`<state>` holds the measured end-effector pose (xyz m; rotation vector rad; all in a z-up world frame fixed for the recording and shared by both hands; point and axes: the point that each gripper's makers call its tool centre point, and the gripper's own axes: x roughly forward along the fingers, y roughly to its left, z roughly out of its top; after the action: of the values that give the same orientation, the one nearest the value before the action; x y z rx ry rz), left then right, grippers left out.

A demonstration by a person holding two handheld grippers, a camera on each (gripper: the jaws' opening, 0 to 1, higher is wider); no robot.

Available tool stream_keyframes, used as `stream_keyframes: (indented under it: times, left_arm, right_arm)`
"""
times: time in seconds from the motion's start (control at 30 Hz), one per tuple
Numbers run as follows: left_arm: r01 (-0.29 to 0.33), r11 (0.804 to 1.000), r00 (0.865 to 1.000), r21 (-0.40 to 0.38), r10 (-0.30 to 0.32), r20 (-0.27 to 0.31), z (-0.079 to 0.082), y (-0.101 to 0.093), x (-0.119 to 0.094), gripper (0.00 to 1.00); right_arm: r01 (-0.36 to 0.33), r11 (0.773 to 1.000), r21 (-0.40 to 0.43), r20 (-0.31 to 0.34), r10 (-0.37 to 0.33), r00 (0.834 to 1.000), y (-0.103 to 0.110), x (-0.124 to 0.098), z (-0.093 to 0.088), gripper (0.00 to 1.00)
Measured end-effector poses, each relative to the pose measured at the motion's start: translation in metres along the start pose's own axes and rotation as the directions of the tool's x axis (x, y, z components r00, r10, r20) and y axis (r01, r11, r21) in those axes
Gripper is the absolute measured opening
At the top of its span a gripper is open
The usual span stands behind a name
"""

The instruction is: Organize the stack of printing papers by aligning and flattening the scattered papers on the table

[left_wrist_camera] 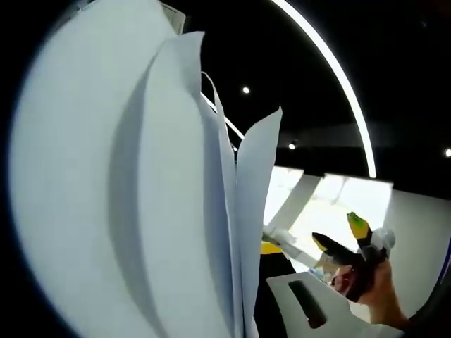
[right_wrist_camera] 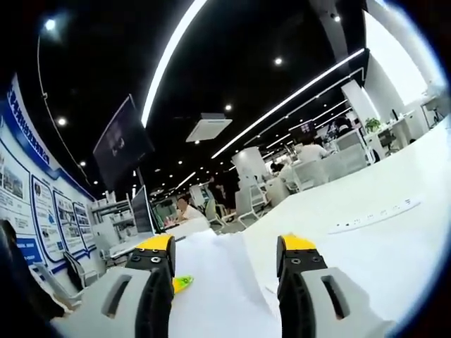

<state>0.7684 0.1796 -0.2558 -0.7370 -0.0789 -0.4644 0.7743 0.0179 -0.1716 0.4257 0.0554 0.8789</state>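
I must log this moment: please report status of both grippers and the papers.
Left gripper: raised papers fan close before its camera, jaw state unclear. Right gripper open, papers on table between its jaws. No obstruction visible.

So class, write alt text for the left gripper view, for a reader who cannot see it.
Several white paper sheets stand on edge, fanned apart close to the camera, against a dark ceiling with a curved light strip. At lower right, a hand holds the right gripper, fingers apart.
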Motion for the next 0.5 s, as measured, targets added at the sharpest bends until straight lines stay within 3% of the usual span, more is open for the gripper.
stream_keyframes:
  times: [0.5]
  left_arm:
    - [0.001, 1.000, 1.000, -0.003, -0.001, 0.000, 0.0009, 0.0052, 0.0002, 0.06]
  right_arm:
    - [0.022, 1.000, -0.015, -0.004, -0.023, 1.000, -0.0034, -0.0100, 0.0004, 0.54]
